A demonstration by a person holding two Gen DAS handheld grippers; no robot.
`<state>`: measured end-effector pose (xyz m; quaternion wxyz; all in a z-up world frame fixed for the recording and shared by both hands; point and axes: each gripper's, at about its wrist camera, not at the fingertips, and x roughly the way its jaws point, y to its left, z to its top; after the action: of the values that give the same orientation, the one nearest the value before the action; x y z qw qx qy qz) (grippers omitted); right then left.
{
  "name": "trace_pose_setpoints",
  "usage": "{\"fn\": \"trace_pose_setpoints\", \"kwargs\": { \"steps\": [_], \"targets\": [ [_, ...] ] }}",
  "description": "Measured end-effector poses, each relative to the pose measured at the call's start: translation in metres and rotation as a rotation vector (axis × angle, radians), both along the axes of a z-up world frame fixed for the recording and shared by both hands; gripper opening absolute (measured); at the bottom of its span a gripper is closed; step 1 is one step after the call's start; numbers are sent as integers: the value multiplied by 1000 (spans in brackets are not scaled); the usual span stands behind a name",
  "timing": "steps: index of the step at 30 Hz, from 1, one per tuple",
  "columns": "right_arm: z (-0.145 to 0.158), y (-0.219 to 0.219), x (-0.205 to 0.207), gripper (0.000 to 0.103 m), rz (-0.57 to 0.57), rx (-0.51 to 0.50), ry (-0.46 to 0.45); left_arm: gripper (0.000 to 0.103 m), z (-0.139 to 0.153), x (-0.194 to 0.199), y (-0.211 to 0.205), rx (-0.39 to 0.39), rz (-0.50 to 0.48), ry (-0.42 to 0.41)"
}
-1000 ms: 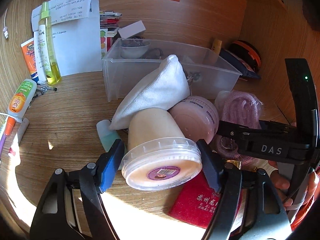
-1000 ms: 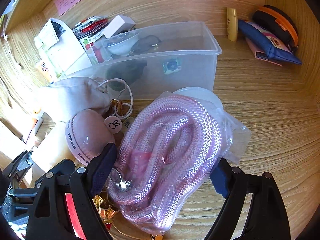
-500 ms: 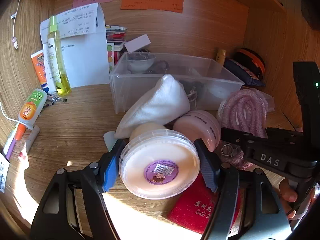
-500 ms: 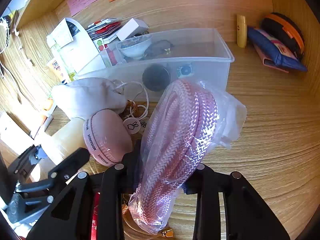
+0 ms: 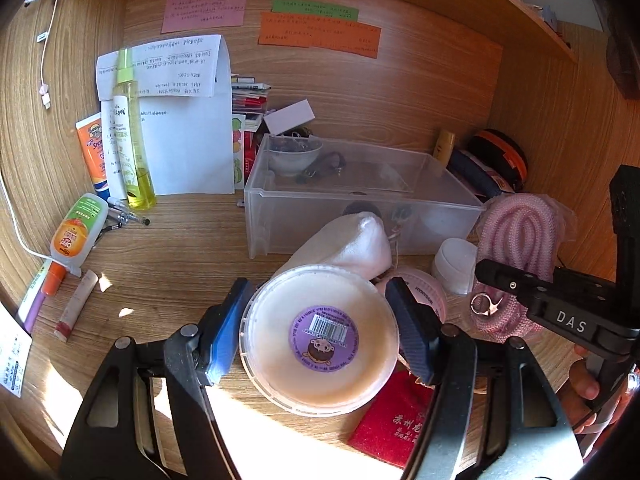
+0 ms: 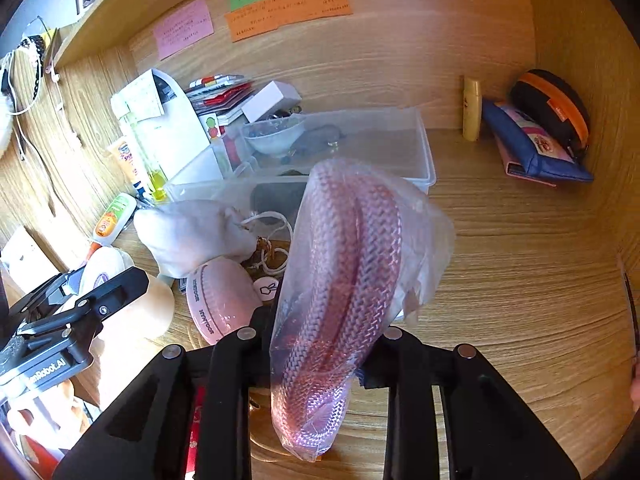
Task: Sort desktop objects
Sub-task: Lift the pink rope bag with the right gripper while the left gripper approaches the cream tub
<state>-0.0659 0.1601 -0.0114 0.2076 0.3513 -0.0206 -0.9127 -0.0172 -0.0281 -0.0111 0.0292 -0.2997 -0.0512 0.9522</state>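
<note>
My left gripper [image 5: 320,328] is shut on a beige tub with a clear lid and purple label [image 5: 320,340], lifted above the desk, lid facing the camera. My right gripper [image 6: 316,344] is shut on a pink braided rope in a clear bag [image 6: 340,280], lifted above the desk; the rope also shows in the left wrist view [image 5: 520,232]. A clear plastic bin [image 5: 360,208] stands behind, holding a white bowl [image 5: 294,156] and dark items. A white pouch [image 5: 352,244], a round pink case [image 6: 220,300] and a red booklet [image 5: 396,420] lie in front of it.
Left side: yellow spray bottle [image 5: 132,136], orange tube [image 5: 92,144], green-capped bottle [image 5: 78,232], pens, lip balm, papers. A small white jar [image 5: 456,264] stands by the bin. At the right back corner lie a blue pouch [image 6: 532,148], a black-orange case [image 6: 556,108] and a yellow tube [image 6: 472,108].
The left gripper closed on the tub and lifted it, tipping the lid toward the camera. The right gripper closed on the bagged rope and raised it off the desk.
</note>
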Motion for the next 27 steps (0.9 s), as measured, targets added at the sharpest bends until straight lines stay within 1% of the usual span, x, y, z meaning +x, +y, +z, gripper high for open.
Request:
{"fn": "trace_pose_setpoints", "kwargs": {
  "steps": [5, 12, 13, 14, 15, 16, 17, 18, 20, 21, 24, 25, 27],
  "targets": [
    [19, 6, 1, 23, 4, -29, 32, 68, 15, -2, -5, 16, -13, 23],
    [44, 12, 2, 23, 8, -38, 89, 68, 38, -4, -13, 20, -10, 63],
    [48, 13, 2, 23, 8, -43, 96, 65, 41, -5, -14, 24, -12, 67],
    [51, 13, 1, 23, 11, -47, 102, 38, 46, -6, -15, 24, -11, 76],
    [55, 14, 0, 23, 13, -50, 109, 22, 50, -8, -16, 10, -12, 75],
    [58, 14, -1, 23, 13, -52, 115, 15, 55, -10, -17, 12, -21, 78],
    [61, 14, -2, 23, 10, -52, 123, 15, 60, -12, -17, 22, -43, 88],
    [64, 13, -4, 23, 10, -48, 132, 15, 62, -15, -16, 3, -41, 92],
    [65, 9, -8, 23, 7, -37, 138, 15, 60, -24, -13, -67, -6, 104],
    [63, 9, -9, 23, 14, -36, 136, 15, 56, -30, -14, -73, 5, 91],
    [55, 3, -15, 23, 23, -26, 111, 15, 33, -49, -23, -15, 6, 9],
    [53, 2, -17, 23, 25, -26, 104, 15, 26, -52, -25, 4, -1, -9],
    [48, 1, -20, 23, 32, -23, 89, 15, 16, -55, -26, 15, 1, -31]
  ]
}}
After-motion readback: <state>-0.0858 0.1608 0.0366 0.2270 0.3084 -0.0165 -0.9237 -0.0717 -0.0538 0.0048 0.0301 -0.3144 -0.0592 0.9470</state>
